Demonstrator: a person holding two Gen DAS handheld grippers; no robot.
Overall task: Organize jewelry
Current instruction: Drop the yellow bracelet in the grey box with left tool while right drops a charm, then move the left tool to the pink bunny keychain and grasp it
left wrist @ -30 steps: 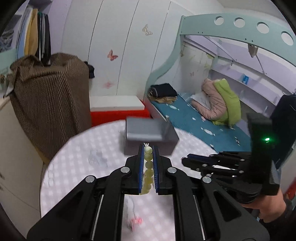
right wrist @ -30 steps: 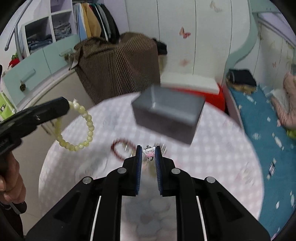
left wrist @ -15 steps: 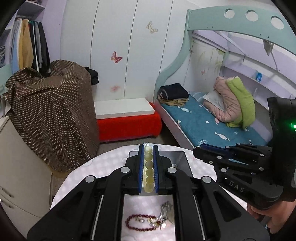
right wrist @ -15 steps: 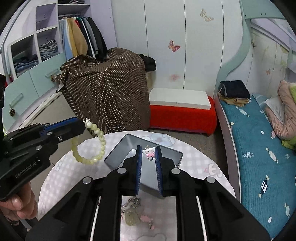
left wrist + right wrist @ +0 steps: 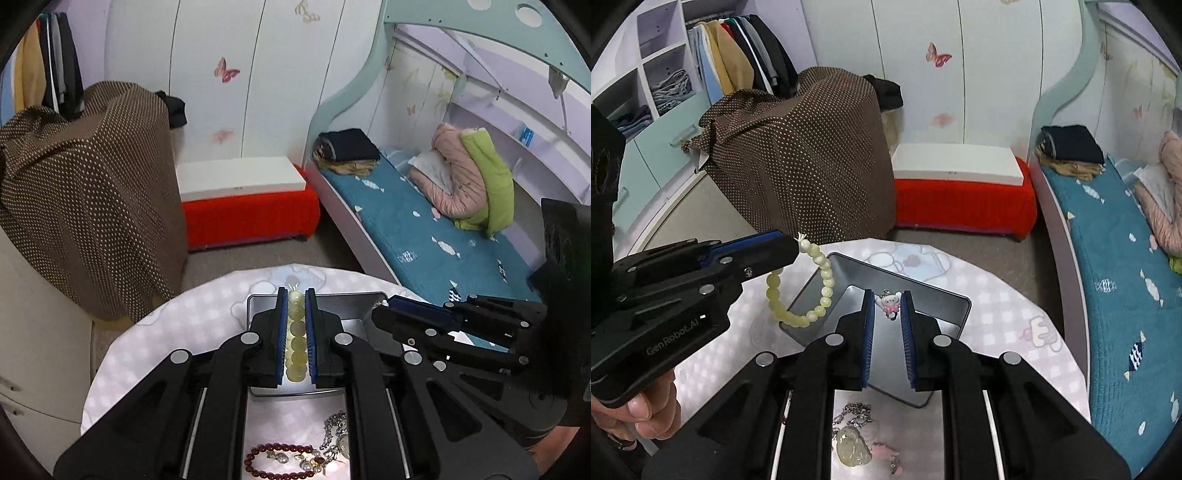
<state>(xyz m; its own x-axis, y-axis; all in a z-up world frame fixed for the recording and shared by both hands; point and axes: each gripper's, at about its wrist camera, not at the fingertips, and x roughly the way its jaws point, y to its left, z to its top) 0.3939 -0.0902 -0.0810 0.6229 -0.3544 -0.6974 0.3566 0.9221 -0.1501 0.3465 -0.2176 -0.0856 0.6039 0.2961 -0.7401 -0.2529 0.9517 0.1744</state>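
My left gripper (image 5: 295, 295) is shut on a pale yellow bead bracelet (image 5: 296, 339), which hangs over the left rim of the open grey metal box (image 5: 955, 314) in the right wrist view (image 5: 816, 288). My right gripper (image 5: 889, 295) is shut on a small pink and white charm (image 5: 889, 303), held above the box. The box (image 5: 354, 317) lies on the round table. A dark red bead bracelet (image 5: 275, 461) and a silver chain with a pale pendant (image 5: 851, 443) lie on the table in front of the box.
The round table (image 5: 1015, 332) has a pink checked cloth. Beyond its far edge stand a brown dotted covered object (image 5: 812, 155), a red bench with a white top (image 5: 960, 184) and a bed with a blue mattress (image 5: 1115, 266).
Both grippers have lifted and drawn back from the box, each keeping its item. The box now lies open, low on the table, with more of the room in view.
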